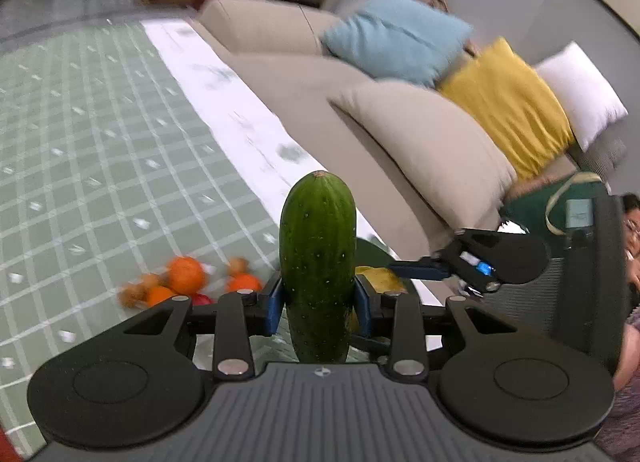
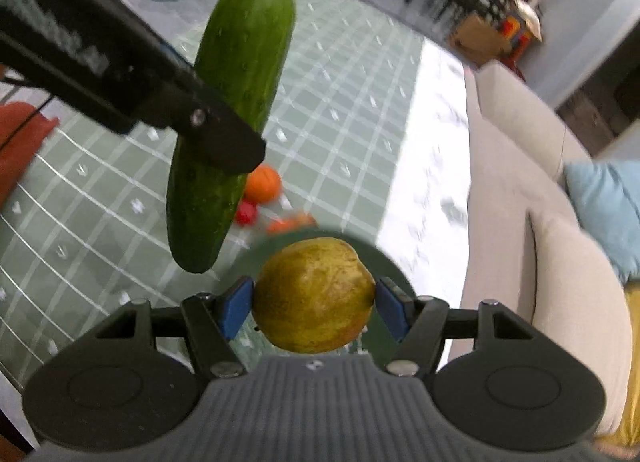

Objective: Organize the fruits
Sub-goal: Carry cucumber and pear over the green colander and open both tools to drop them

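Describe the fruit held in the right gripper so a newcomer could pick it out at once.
Start at the green checked tablecloth beside the beige sofa. Above it the right gripper is shut on a round yellow-green fruit with brownish mottling. Unlike the long dark green cucumber in the left gripper and the small oranges lying on the cloth, it is pale, squat and held in the air.
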A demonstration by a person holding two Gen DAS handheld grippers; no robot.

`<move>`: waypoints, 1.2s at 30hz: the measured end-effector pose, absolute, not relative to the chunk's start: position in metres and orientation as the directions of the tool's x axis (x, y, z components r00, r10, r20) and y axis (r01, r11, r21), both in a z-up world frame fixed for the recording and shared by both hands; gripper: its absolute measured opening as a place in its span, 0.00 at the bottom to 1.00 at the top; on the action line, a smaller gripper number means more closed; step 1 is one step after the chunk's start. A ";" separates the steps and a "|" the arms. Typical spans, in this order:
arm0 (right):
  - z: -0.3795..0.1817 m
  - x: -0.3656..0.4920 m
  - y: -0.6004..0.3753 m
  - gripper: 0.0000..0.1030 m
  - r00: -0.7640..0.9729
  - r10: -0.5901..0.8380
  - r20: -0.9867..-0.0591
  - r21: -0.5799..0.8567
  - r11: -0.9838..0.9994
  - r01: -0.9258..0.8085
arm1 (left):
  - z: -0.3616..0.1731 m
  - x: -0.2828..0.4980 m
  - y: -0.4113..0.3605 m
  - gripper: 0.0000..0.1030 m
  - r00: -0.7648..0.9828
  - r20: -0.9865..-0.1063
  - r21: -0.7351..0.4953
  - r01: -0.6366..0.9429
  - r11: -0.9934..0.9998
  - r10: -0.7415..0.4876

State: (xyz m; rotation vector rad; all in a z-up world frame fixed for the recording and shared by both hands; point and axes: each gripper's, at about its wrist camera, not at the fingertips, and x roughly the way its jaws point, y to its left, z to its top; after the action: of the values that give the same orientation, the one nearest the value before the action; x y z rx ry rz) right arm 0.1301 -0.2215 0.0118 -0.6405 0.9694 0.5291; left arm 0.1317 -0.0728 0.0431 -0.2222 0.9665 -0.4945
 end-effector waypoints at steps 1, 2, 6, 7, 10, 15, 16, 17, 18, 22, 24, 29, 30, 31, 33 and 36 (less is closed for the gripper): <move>0.004 0.132 -0.228 0.62 0.455 0.118 -0.883 -0.249 0.703 -0.666 | 0.040 0.134 -0.082 0.39 0.451 -0.739 -0.397 0.310 0.864 -0.501; -0.003 0.134 -0.236 0.62 0.442 0.112 -0.890 -0.242 0.706 -0.666 | 0.033 0.138 -0.090 0.39 0.432 -0.750 -0.394 0.315 0.863 -0.500; -0.036 0.141 -0.252 0.62 0.374 0.088 -0.923 -0.203 0.715 -0.669 | 0.008 0.140 -0.111 0.39 0.355 -0.783 -0.411 0.321 0.853 -0.511; -0.042 0.143 -0.255 0.62 0.359 0.086 -0.929 -0.193 0.717 -0.670 | 0.002 0.139 -0.116 0.39 0.333 -0.790 -0.418 0.321 0.850 -0.514; -0.049 0.131 -0.265 0.62 0.313 0.083 -0.946 -0.163 0.712 -0.683 | -0.014 0.137 -0.124 0.39 0.281 -0.811 -0.422 0.327 0.846 -0.514; -0.055 0.128 -0.278 0.62 0.261 0.035 -0.965 -0.164 0.697 -0.698 | -0.027 0.139 -0.138 0.39 0.226 -0.827 -0.425 0.347 0.836 -0.515; -0.057 0.130 -0.281 0.62 0.249 0.024 -0.968 -0.161 0.702 -0.694 | -0.029 0.140 -0.141 0.39 0.215 -0.830 -0.426 0.352 0.833 -0.515; -0.058 0.132 -0.284 0.62 0.234 0.014 -0.972 -0.155 0.708 -0.689 | -0.032 0.141 -0.144 0.39 0.203 -0.835 -0.424 0.354 0.833 -0.512; -0.060 0.135 -0.287 0.62 0.221 0.008 -0.975 -0.149 0.714 -0.684 | -0.035 0.144 -0.146 0.39 0.190 -0.843 -0.420 0.353 0.836 -0.504; -0.063 0.147 -0.291 0.62 0.206 0.050 -0.977 -0.106 0.728 -0.677 | -0.046 0.147 -0.153 0.39 0.160 -0.870 -0.392 0.351 0.851 -0.466; -0.069 0.152 -0.288 0.62 0.198 0.087 -0.976 -0.072 0.733 -0.676 | -0.049 0.149 -0.154 0.39 0.154 -0.877 -0.383 0.348 0.856 -0.455; -0.080 0.156 -0.272 0.62 0.183 0.100 -0.978 -0.064 0.692 -0.719 | -0.054 0.154 -0.155 0.40 0.141 -0.898 -0.354 0.334 0.874 -0.417; -0.082 0.158 -0.270 0.62 0.175 0.101 -0.979 -0.058 0.689 -0.722 | -0.056 0.155 -0.154 0.40 0.139 -0.900 -0.352 0.329 0.876 -0.413; -0.084 0.155 -0.270 0.62 0.173 0.097 -0.980 -0.060 0.688 -0.724 | -0.058 0.156 -0.153 0.40 0.136 -0.902 -0.349 0.324 0.879 -0.409; -0.086 0.154 -0.270 0.62 0.167 0.091 -0.982 -0.062 0.678 -0.733 | -0.058 0.157 -0.149 0.42 0.139 -0.898 -0.359 0.316 0.878 -0.418; -0.081 0.152 -0.270 0.62 0.176 0.090 -0.980 -0.069 0.679 -0.731 | -0.054 0.156 -0.145 0.50 0.149 -0.889 -0.373 0.310 0.875 -0.432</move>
State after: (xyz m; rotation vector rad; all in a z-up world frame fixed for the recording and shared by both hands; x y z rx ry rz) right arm 0.1516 -0.2699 -0.0806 -0.6187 1.2718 0.6369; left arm 0.1558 -0.1447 -0.0543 -0.1105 1.3175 -0.5347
